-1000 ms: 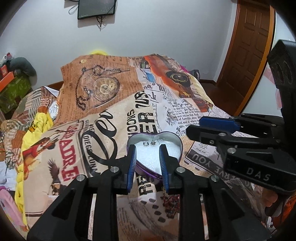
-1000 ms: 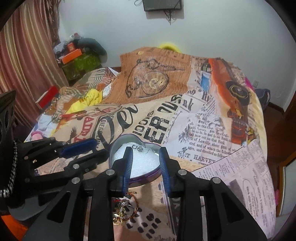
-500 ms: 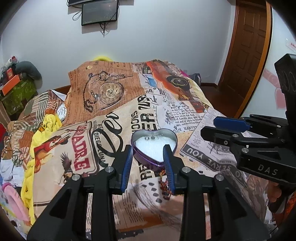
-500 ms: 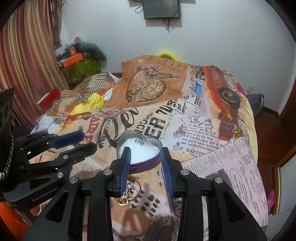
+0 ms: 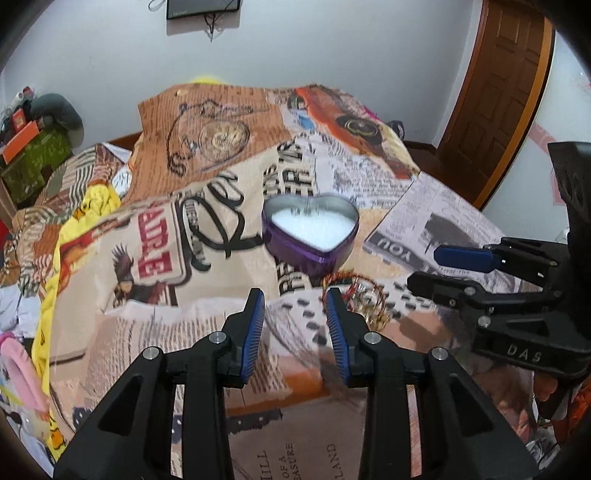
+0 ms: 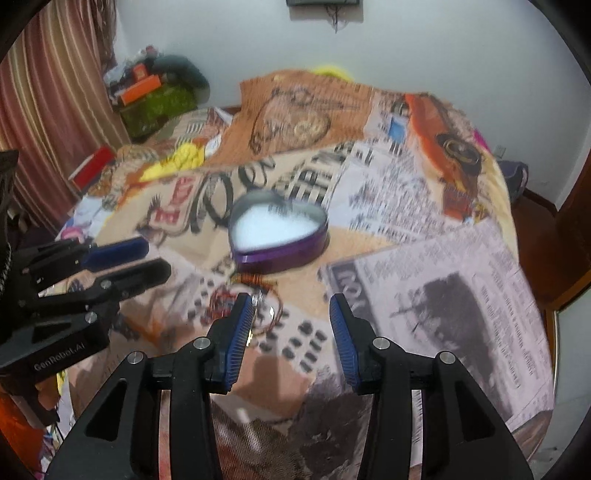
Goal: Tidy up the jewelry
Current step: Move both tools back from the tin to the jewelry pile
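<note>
Bracelets (image 5: 364, 295) lie tangled at frame centre, just below the heart-shaped tin (image 5: 310, 230) (white-lined). Left gripper (image 5: 295, 336) stands part-open and empty; right gripper (image 6: 291, 332), empty, is opening.

1 heart tin (image 5: 309, 236), 2 claws (image 5: 295, 325) (image 6: 291, 325)

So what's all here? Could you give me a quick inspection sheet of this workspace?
Surface: bedspread with newspaper print.
Job's things: open purple heart tin, white lining; bangles and chains loose in front of it.
Clutter: yellow cloth, green box.
Grippers: left gripper open, nothing between the jaws; right gripper opening, empty.
Cables: wires under the wall screen.
Surroundings: wooden door, striped curtain.
</note>
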Motion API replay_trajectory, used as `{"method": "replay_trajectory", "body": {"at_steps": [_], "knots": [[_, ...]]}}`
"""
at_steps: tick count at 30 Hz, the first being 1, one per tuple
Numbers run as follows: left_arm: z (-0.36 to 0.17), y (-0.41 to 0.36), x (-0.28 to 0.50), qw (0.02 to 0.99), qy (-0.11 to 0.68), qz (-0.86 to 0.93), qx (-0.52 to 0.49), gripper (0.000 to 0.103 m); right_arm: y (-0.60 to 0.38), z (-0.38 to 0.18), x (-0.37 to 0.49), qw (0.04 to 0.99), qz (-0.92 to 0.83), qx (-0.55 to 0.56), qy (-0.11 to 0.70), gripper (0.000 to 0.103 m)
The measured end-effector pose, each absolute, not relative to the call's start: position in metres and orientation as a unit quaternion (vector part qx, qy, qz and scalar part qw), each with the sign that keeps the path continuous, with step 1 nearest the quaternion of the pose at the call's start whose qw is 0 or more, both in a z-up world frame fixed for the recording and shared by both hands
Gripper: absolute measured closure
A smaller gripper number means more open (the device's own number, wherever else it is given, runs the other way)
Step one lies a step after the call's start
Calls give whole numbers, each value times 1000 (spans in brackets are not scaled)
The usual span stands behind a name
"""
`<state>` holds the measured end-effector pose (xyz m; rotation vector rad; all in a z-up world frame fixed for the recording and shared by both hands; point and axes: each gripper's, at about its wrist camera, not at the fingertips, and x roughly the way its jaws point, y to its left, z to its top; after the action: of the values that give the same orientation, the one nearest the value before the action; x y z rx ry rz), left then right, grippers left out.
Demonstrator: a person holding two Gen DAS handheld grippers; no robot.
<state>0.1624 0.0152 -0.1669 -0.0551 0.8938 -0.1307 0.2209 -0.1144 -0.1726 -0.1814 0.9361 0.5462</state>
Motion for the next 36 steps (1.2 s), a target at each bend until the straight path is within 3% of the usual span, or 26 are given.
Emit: {"method": "replay_trajectory", "body": {"at_steps": [23,26,36], "knots": [[-196,16,145,883,462,-71,-45,69,-84,-204,216,806,304,-130,491,63],[-195,16,144,883,462,-70,-43,69,-86,-204,215,805,310,-125,489,81],[-191,9,149,882,463,-80,-41,69,-108,-195,213,817,307,-91,479,81]]}}
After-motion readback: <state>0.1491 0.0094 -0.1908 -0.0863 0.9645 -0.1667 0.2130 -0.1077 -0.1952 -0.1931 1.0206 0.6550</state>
